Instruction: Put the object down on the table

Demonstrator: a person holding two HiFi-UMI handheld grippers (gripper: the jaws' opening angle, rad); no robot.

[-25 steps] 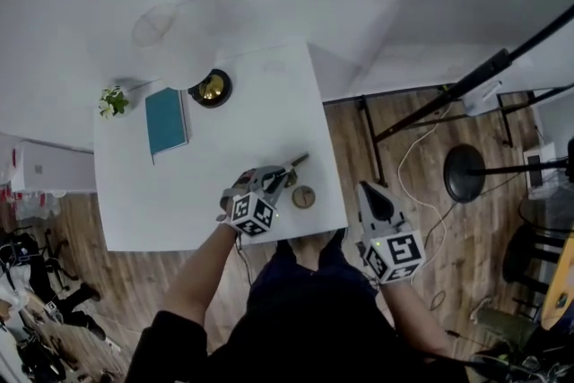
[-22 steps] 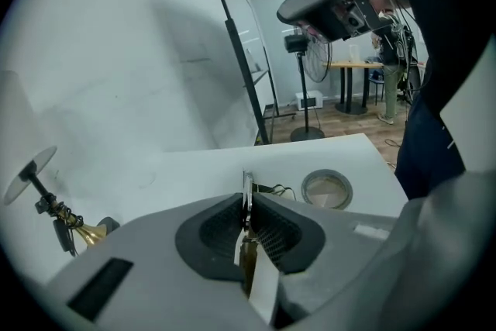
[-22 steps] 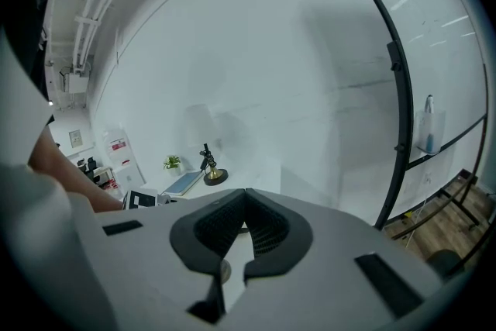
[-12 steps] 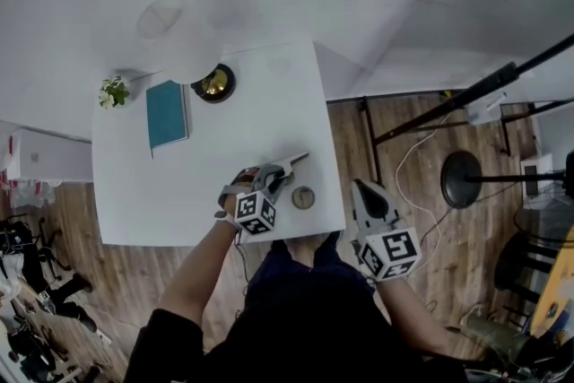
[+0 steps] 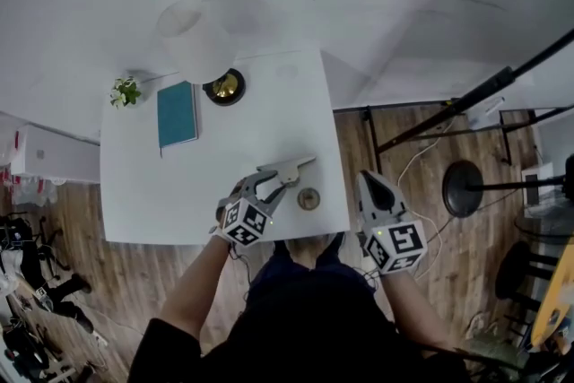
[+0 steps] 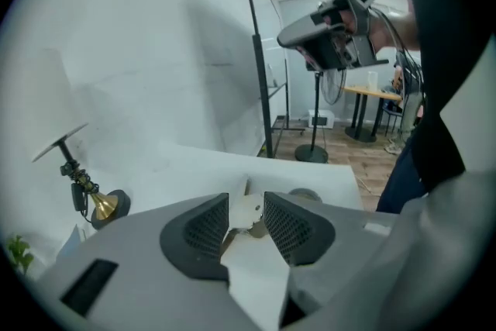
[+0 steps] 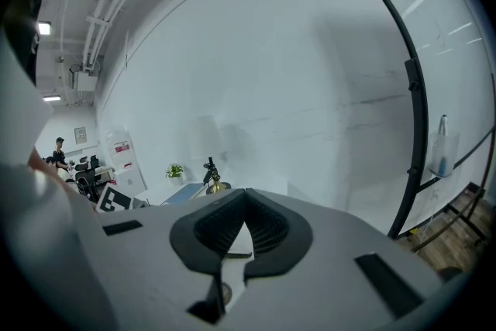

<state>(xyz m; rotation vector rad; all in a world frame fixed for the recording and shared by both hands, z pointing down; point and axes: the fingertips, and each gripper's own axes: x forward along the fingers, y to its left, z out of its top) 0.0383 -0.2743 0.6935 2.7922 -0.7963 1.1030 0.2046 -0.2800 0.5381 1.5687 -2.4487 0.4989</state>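
Whereas clamped before, left tool (image 5: 291,175) is opening (pale object (image 6: 246,211) between jaws).

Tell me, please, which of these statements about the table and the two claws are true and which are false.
1. The teal book lies on the white table. True.
2. The right claw hangs over the book. False: it is past the table's right edge.
3. The left claw is clamped on the small plant. False: its jaws are opening, with a pale object between them.
4. The round object lies near the table's front edge. True.
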